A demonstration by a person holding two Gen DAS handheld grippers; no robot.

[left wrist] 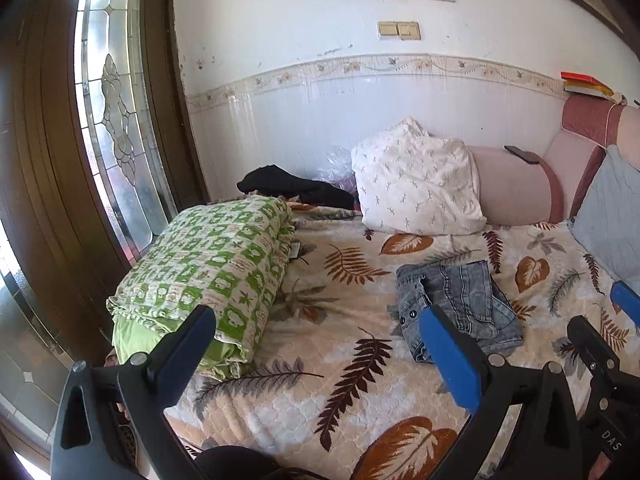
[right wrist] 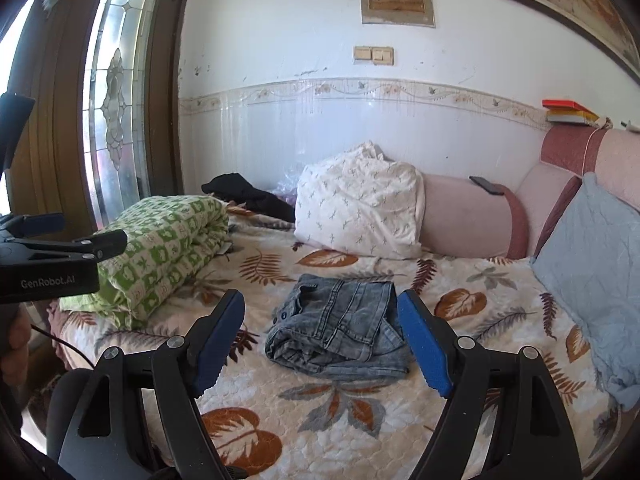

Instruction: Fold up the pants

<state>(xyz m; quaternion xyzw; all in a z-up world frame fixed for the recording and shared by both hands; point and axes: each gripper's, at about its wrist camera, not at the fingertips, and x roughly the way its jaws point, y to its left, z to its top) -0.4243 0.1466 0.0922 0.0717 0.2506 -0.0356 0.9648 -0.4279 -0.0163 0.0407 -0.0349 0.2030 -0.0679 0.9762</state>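
A pair of grey denim pants [right wrist: 342,322] lies folded into a compact bundle on the leaf-patterned bedspread [right wrist: 352,420]. In the left wrist view the pants [left wrist: 460,300] lie to the right of centre. My right gripper [right wrist: 320,340] stands open just in front of the bundle, its blue-padded fingers spread to either side with nothing between them. Held above the bedspread to the left of the pants, my left gripper [left wrist: 320,356] is open and empty. It also shows side-on at the left edge of the right wrist view as the left gripper [right wrist: 60,236].
A folded green-and-white quilt [left wrist: 208,276] lies at the left of the bed, with a black garment [left wrist: 296,186] behind it. A white pillow [right wrist: 360,204] and pink bolster [right wrist: 472,220] line the wall. A blue cushion [right wrist: 592,264] sits at right. A wooden glass-panelled door [left wrist: 108,120] stands left.
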